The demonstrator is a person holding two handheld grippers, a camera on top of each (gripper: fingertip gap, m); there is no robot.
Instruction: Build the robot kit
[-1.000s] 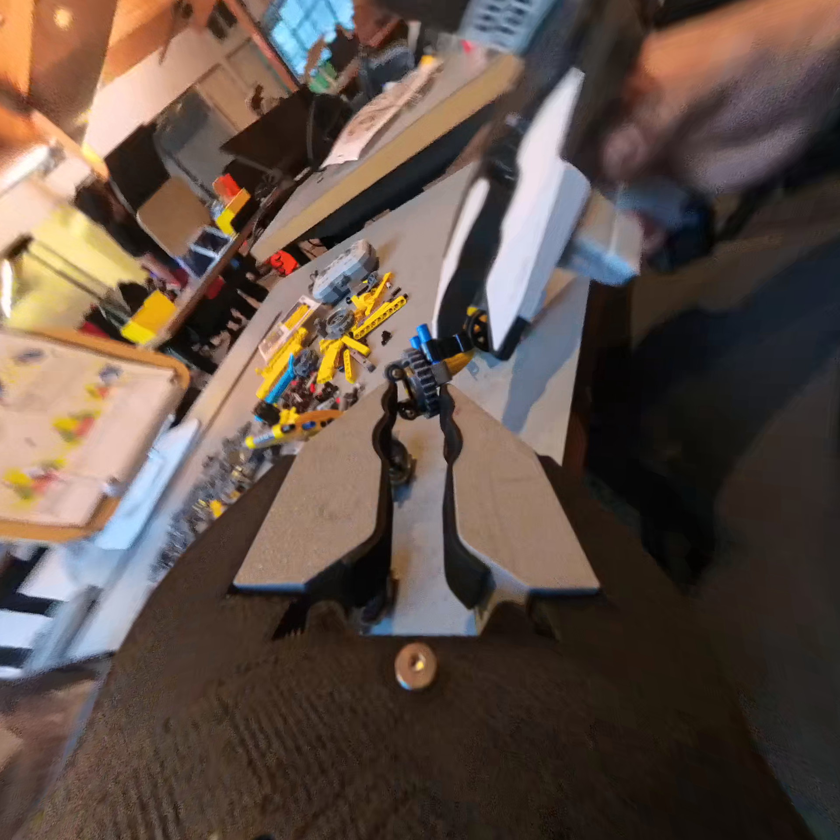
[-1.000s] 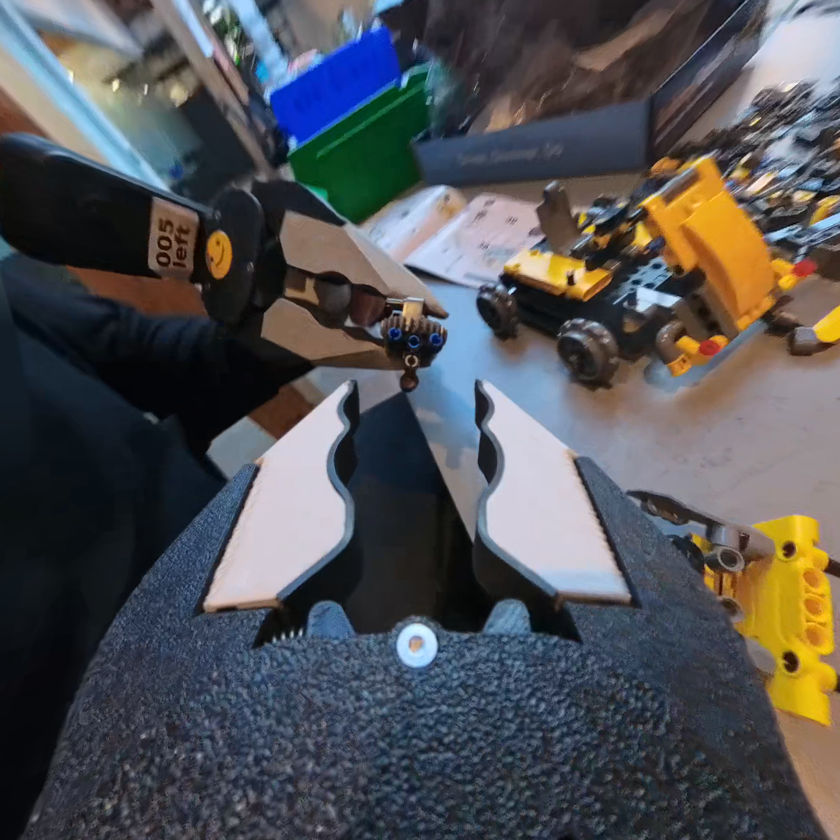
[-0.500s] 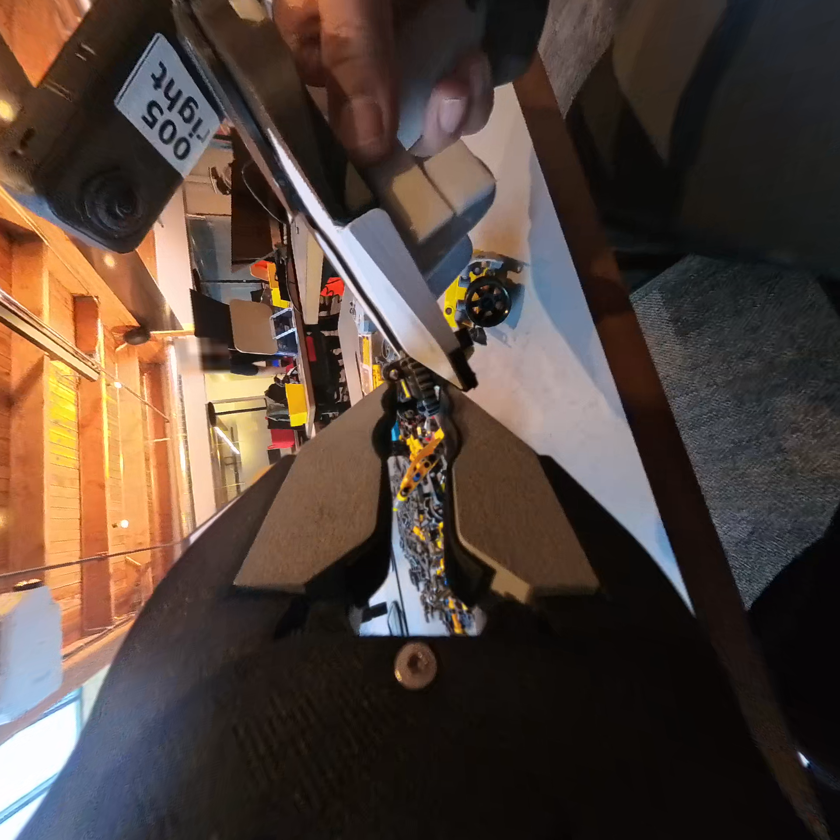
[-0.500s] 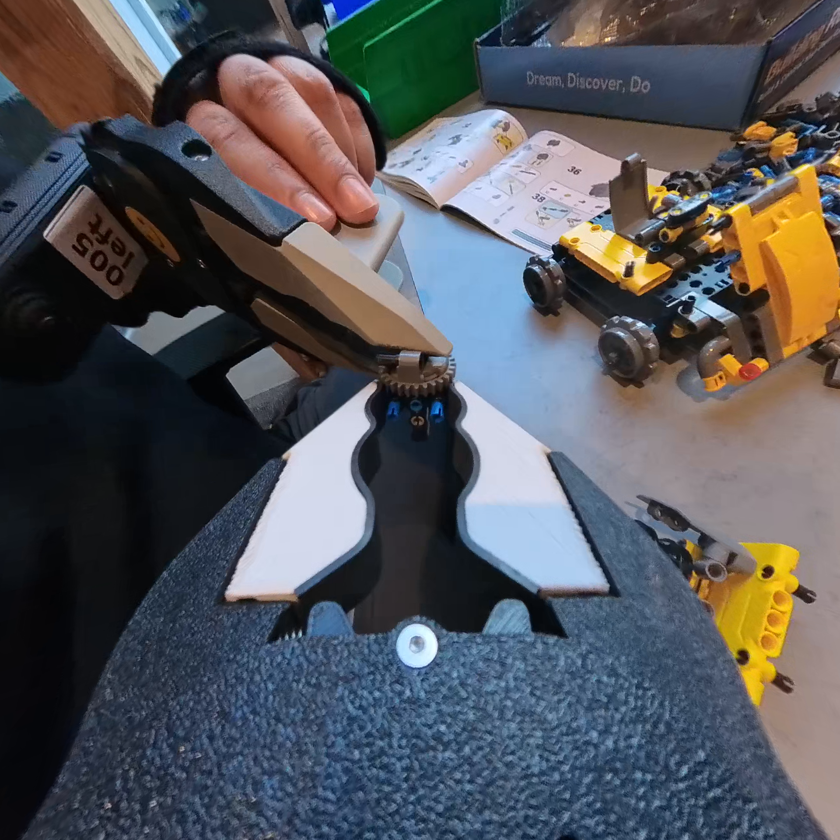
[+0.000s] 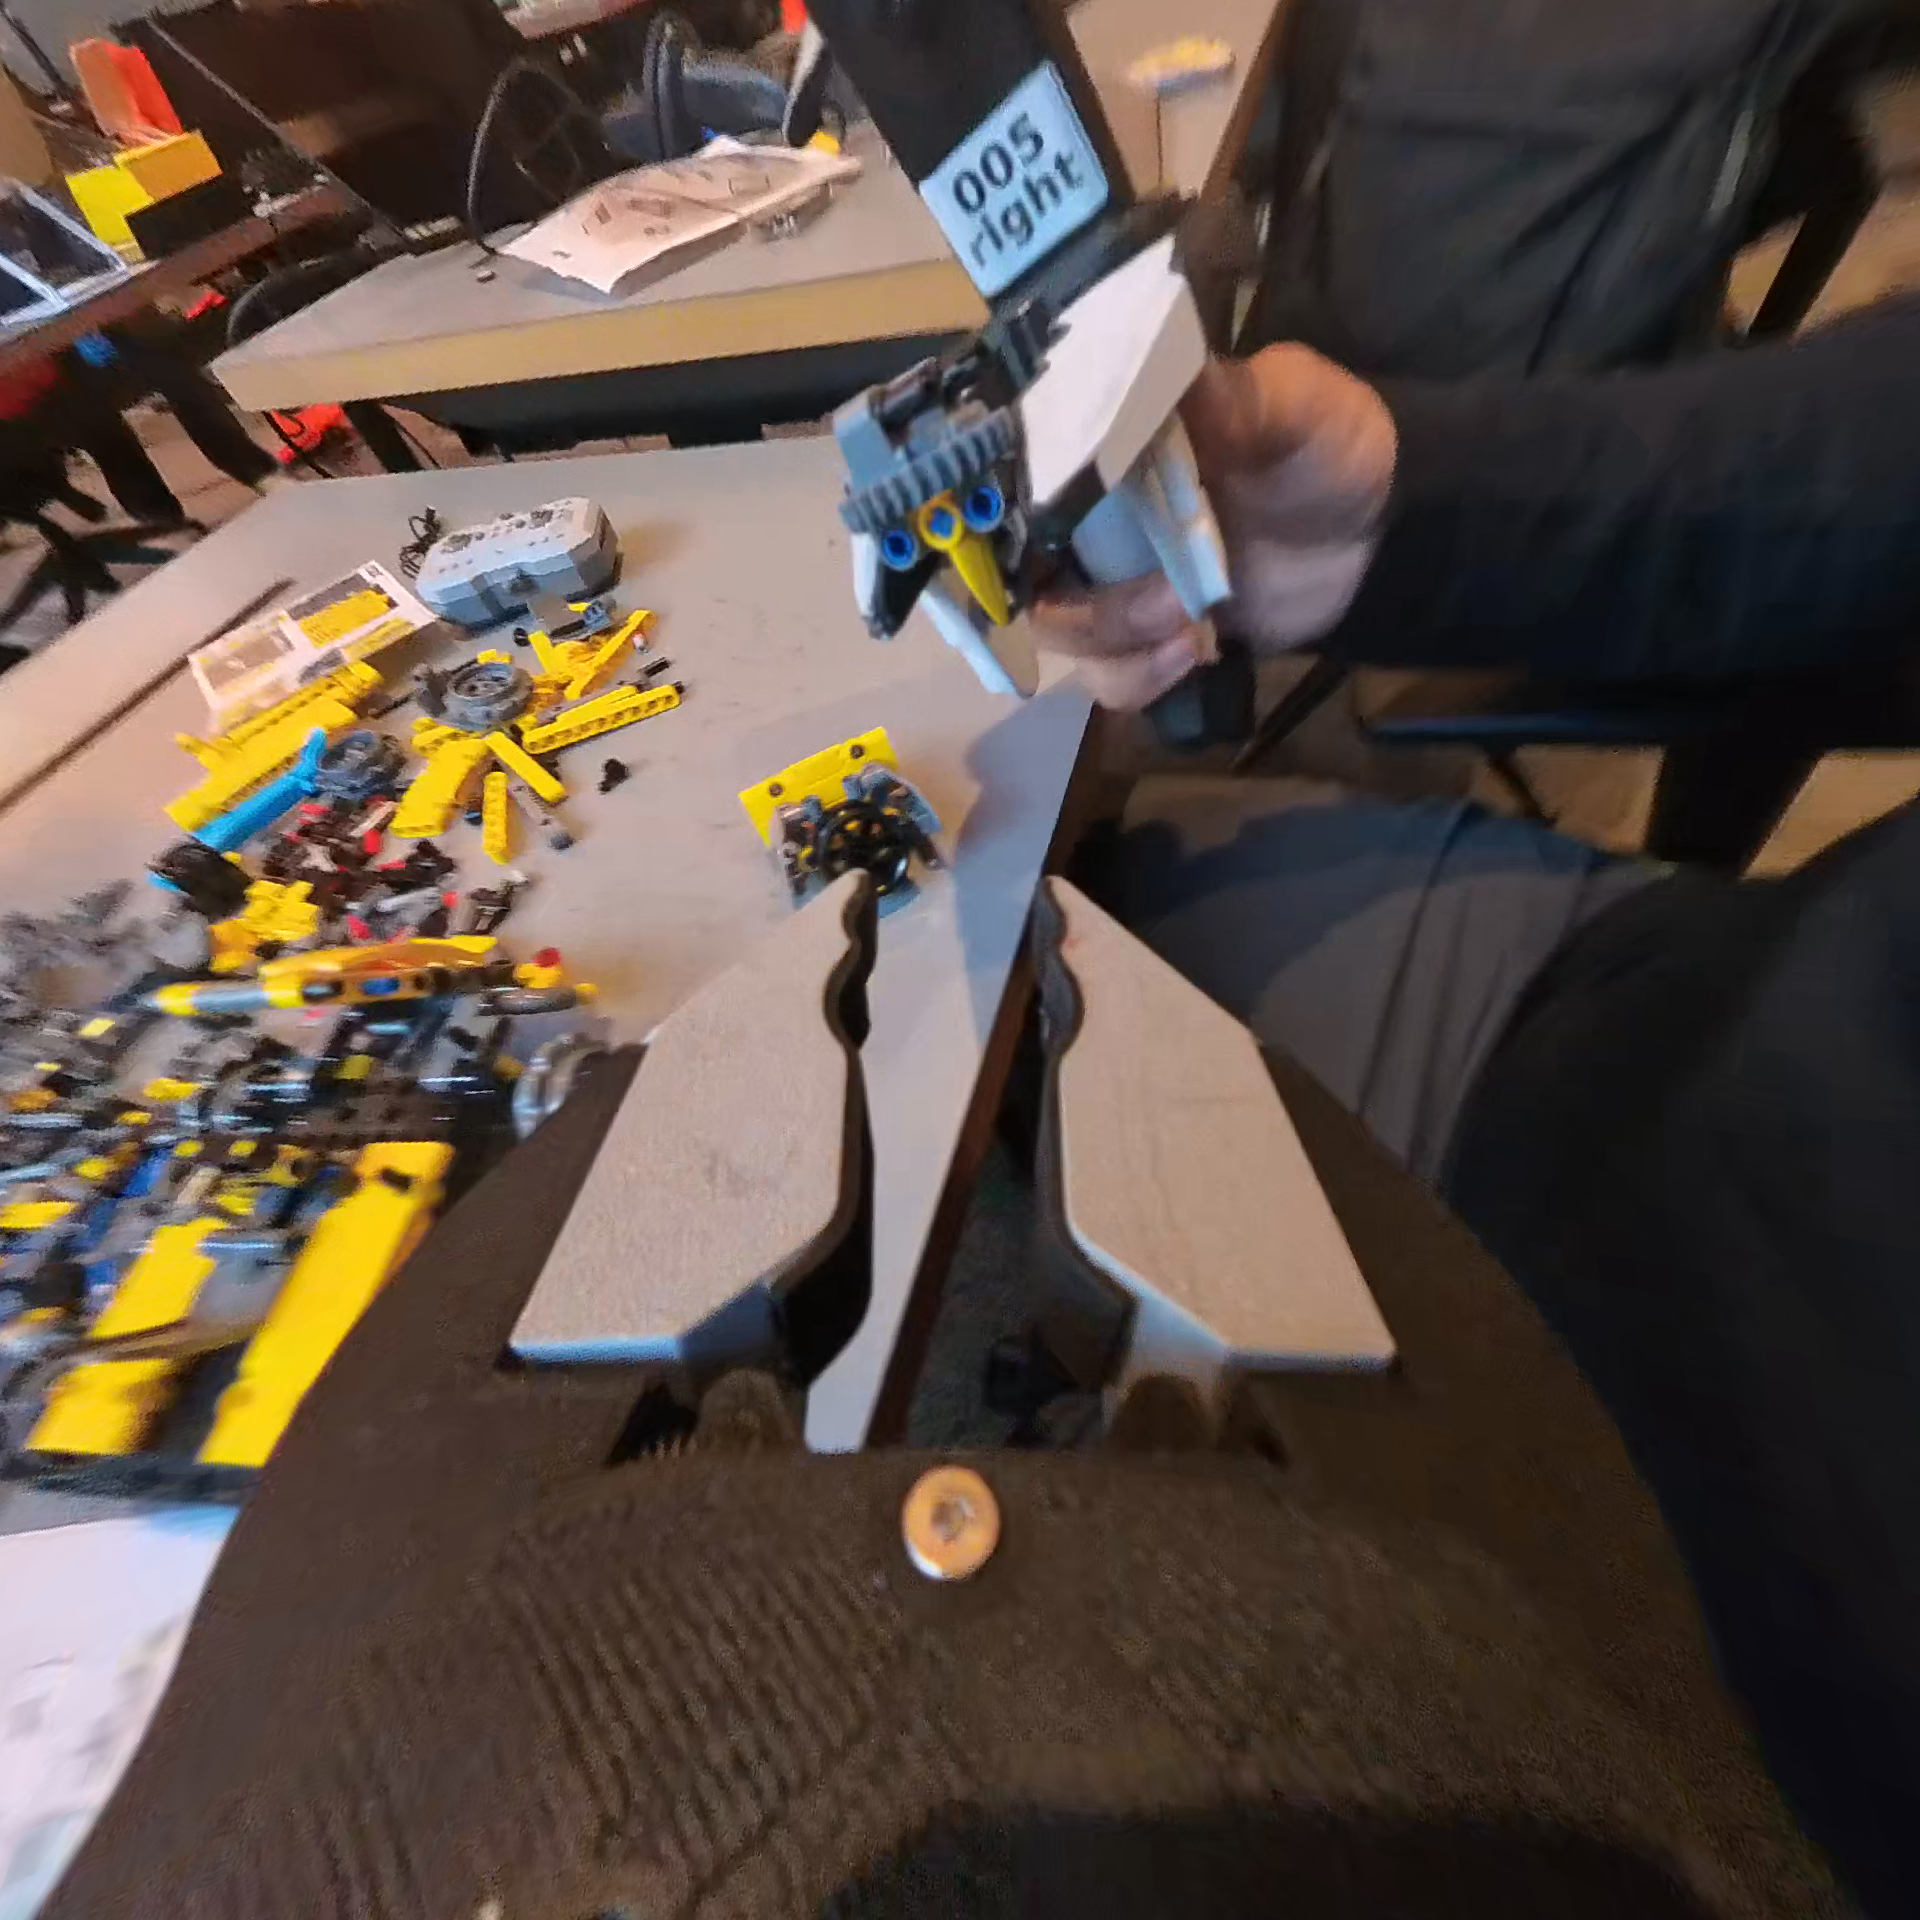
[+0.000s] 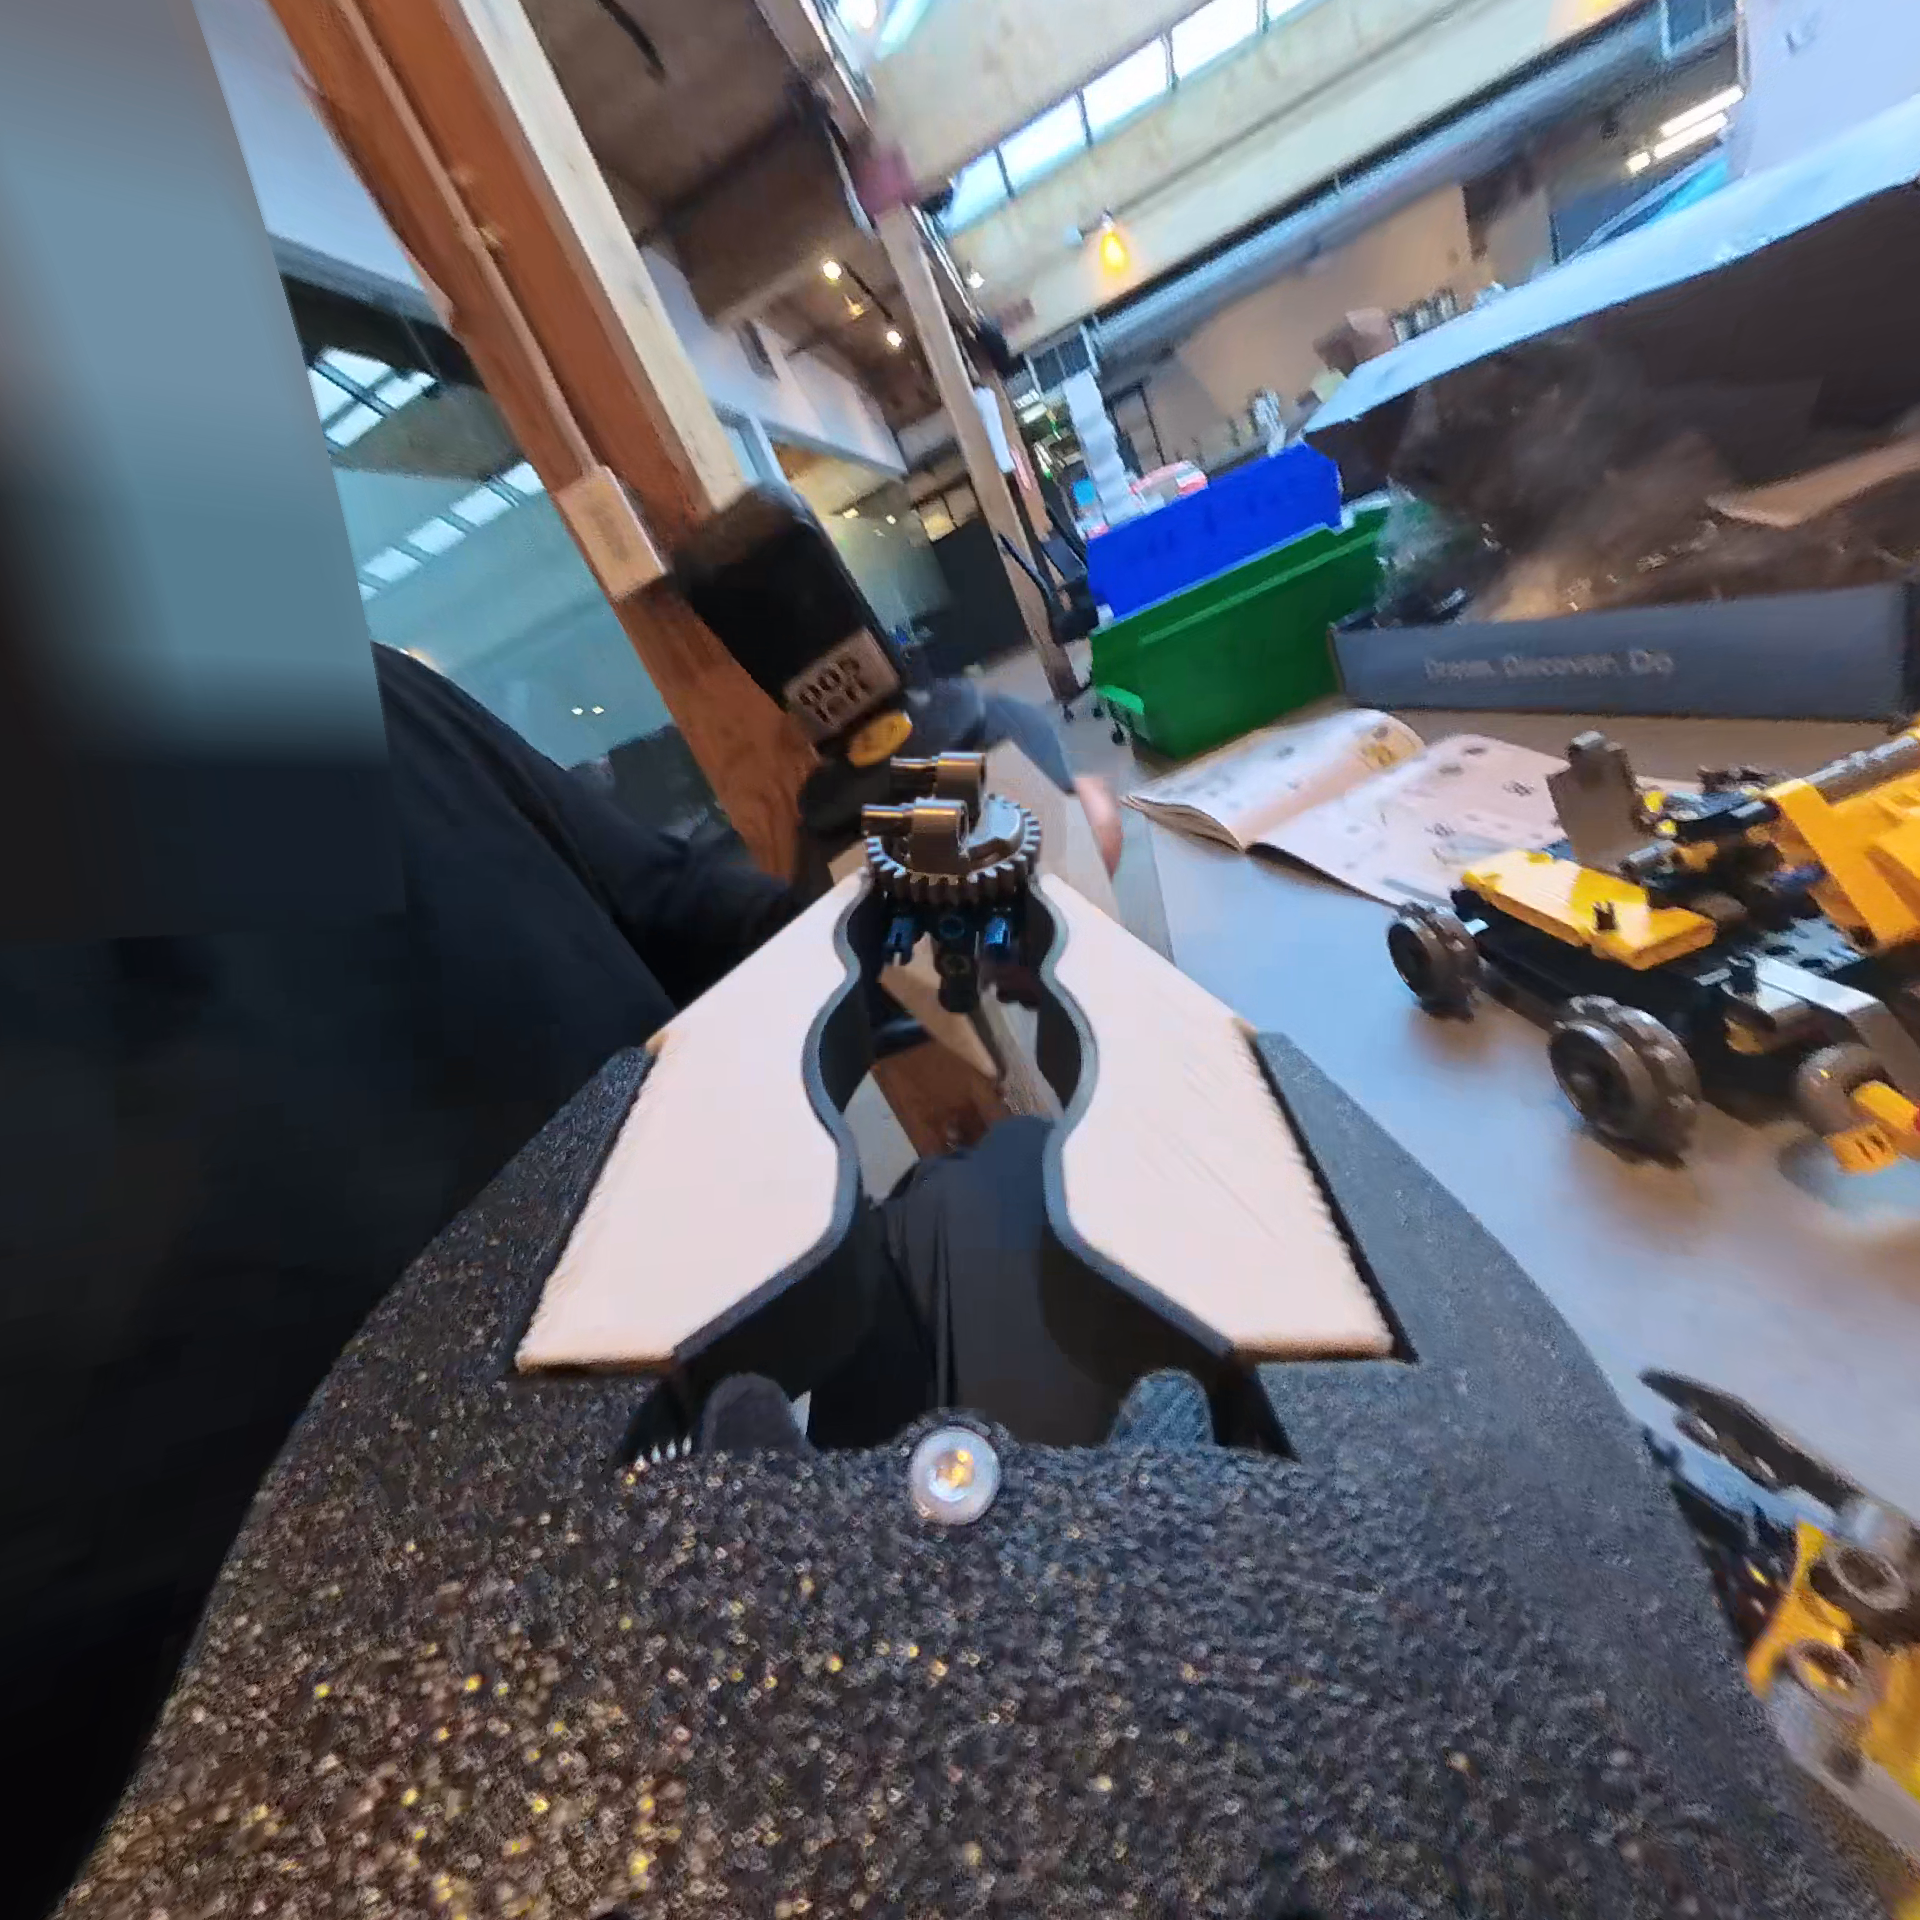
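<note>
Lying spread across grey table (image 5: 727, 623): heap of yellow, black and blue building parts (image 5: 312, 831). Standing on table in right wrist view: part-built yellow and black wheeled vehicle (image 6: 1662, 956), open instruction booklet (image 6: 1309, 790) behind.

Gaping empty at table edge: left gripper (image 5: 951, 894), just beside small yellow and black wheel block (image 5: 847, 821).

Clamping gear assembly (image 6: 951, 831), held in air off table: right gripper (image 6: 951, 883). Showing dark grey toothed gear, grey connectors on top, blue pins and yellow piece beneath.

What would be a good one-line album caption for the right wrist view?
Right hand-held gripper pinching a gear assembly in mid-air, a yellow model vehicle on the table beside it.
</note>
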